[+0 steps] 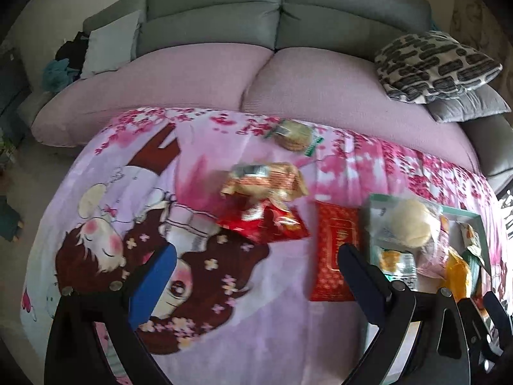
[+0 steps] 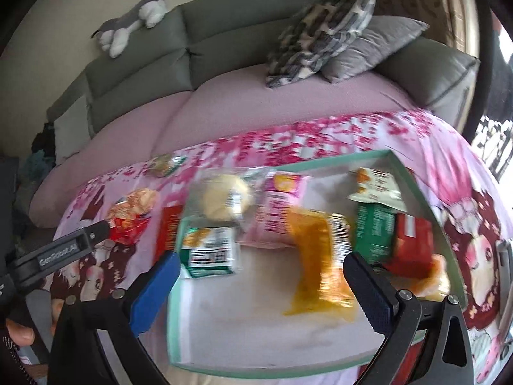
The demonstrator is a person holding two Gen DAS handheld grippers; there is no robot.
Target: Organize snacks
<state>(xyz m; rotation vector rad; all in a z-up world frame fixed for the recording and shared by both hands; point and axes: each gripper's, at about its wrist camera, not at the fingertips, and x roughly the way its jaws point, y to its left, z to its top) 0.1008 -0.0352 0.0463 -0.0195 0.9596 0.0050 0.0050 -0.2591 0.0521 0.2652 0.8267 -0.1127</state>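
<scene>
Snacks lie in two groups around our tools: several are already inside the mint-rimmed tray [image 2: 426, 192], and a few wait loose on the pink printed blanket [image 1: 256, 337]. Our left gripper [image 1: 256, 272] hovers with its jaws spread wide and nothing between them; just ahead of its fingers sit the red crinkled packet [image 1: 269, 224] and, touching it on the far side, the gold-wrapped pastry packet [image 1: 266, 183]. Just inside its right finger lies the flat red packet [image 1: 333, 256], and farther ahead, near the blanket's far edge, the round cookie in clear wrap [image 1: 293, 136]. Our right gripper [image 2: 259, 285] is likewise wide open and empty, poised over the tray, with the orange pouch [image 2: 317, 256] and the green-and-white packet [image 2: 210, 250] directly in front of it. We judge that we are midway through gathering: the loose packets are still to be carried over. The next move likely calls for lowering the left gripper onto the red crinkled packet and closing across its crumpled edge, then swinging right toward the tray. Open room remains on the tray's near floor, bare beside the orange pouch. The tray's raised rim must be cleared on entry, and the two grippers sit close enough that we should mind them crossing.
</scene>
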